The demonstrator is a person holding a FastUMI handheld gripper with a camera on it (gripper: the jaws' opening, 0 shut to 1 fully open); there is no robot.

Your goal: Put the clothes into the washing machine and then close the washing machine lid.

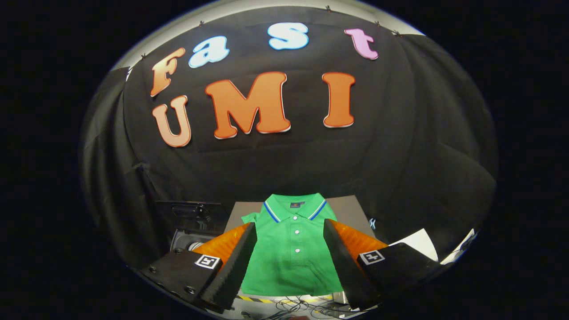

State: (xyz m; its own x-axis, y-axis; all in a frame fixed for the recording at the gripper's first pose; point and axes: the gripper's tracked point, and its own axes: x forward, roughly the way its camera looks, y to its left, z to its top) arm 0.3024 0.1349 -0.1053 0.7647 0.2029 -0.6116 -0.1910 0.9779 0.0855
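Note:
A green polo shirt (291, 251) with a blue-striped collar lies flat, buttoned, on a grey table top (351, 209). My gripper (290, 231) is open, its two fingers spread wide either side of the shirt's chest as seen from here, held above it and not touching it. Left of the table and lower down, beyond the left finger, stands the washing machine (191, 222), with its dark lid raised and part of the round opening showing.
Black cloth walls close the booth behind and on both sides. White sheets (420, 242) lie on the right beyond the right finger. Below the table's front edge run a yellow-and-black tape strip (262, 300) and loose cables (298, 306).

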